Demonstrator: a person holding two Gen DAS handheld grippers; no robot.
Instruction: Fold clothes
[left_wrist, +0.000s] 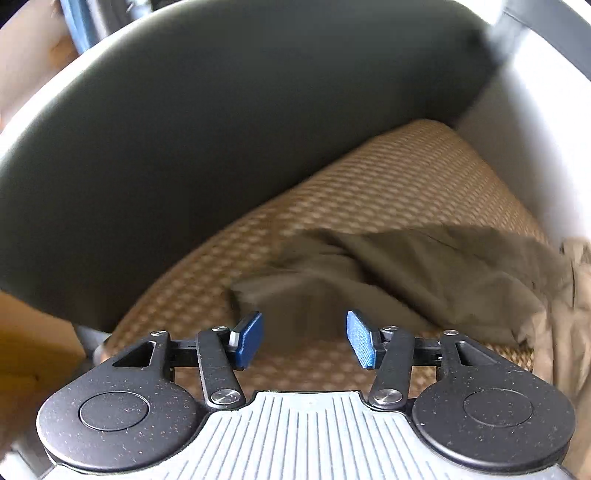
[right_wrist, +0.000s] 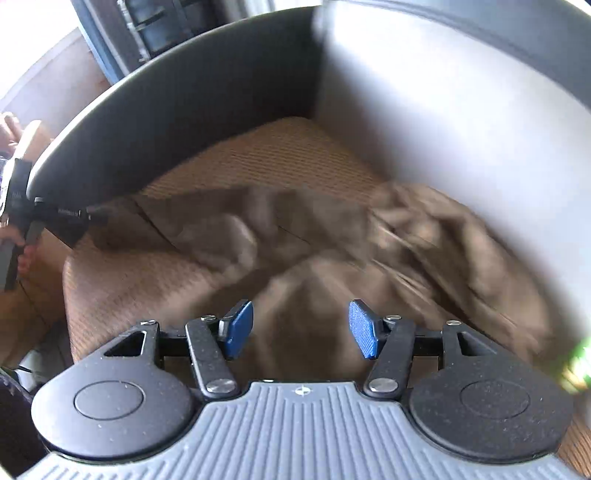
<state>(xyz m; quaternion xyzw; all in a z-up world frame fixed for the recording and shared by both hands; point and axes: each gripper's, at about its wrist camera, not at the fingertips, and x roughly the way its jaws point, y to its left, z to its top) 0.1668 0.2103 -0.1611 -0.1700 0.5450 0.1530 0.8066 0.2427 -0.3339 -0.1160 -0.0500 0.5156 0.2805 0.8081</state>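
An olive-brown garment (left_wrist: 424, 280) lies crumpled on a woven tan seat cushion (left_wrist: 388, 177). In the left wrist view my left gripper (left_wrist: 304, 339) is open, its blue pads (left_wrist: 251, 338) just short of the garment's near edge, nothing between them. In the right wrist view the same garment (right_wrist: 332, 243) sprawls blurred across the cushion (right_wrist: 280, 151). My right gripper (right_wrist: 301, 328) is open just above the cloth, holding nothing. The left gripper (right_wrist: 55, 216) shows at the far left of that view, near the garment's left end, held by a hand (right_wrist: 16, 240).
The cushion sits in a chair with a dark curved back (left_wrist: 184, 147) and a pale side wall (right_wrist: 461, 129) to the right. Wooden floor (left_wrist: 26, 350) shows at lower left. Dark furniture (right_wrist: 155, 26) stands behind the chair.
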